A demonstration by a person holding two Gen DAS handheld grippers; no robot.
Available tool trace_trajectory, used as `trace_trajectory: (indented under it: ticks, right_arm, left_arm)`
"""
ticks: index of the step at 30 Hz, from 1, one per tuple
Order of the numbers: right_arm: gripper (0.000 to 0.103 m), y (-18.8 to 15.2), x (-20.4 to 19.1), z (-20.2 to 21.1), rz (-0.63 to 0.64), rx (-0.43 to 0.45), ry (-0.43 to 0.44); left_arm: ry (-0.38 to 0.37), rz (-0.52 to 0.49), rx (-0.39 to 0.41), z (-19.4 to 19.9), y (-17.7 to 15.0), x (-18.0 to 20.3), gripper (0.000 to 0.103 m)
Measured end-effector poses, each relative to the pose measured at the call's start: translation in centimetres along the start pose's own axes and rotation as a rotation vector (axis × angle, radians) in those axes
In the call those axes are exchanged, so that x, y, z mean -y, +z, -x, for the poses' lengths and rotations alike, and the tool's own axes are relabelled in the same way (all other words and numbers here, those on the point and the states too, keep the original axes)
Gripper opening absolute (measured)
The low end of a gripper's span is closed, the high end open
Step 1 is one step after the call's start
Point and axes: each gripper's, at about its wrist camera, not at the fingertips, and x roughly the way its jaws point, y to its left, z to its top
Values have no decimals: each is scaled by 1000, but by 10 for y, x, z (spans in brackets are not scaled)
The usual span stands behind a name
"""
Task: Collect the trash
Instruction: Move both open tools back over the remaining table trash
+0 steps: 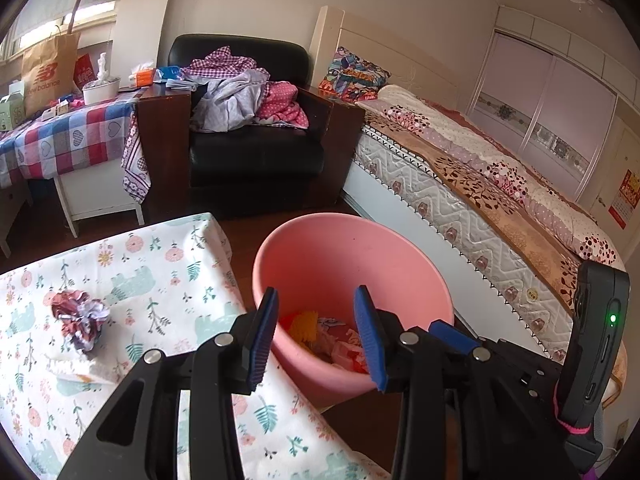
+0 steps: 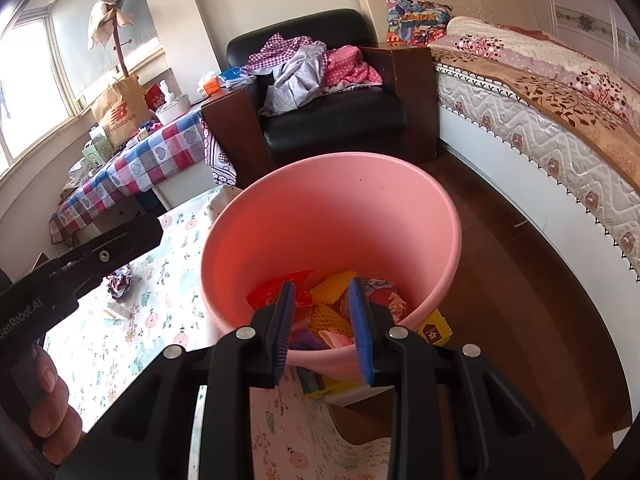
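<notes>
Right gripper nearest, jaws apart and holding nothing, poised over pink bin containing red and yellow wrappers; left gripper likewise spread wide, empty, at bin rim; crumpled paper ball lies on floral-clothed surface, left of bin.

We see the bucket beside the table, right of its edge, with wrappers in its bottom. A paper wad lies on the table, left of the bucket. Behind stands an armchair with clothes on it; the bed runs along the right
</notes>
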Motion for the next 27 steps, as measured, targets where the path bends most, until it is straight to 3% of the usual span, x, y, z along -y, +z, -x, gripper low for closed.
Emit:
trace_trajectory:
  ticks: [8, 17, 27]
  right_arm:
    - [28, -4, -25, 17, 61, 10, 48]
    - [28, -16, -82, 14, 169, -37, 153]
    - [28, -20, -163, -18, 300, -118, 260]
  left_arm:
    - [51, -9, 5, 41, -23, -25, 39]
    - [157, 11, -29, 87, -66, -74, 39]
    - [254, 139, -16, 123, -91, -148, 39]
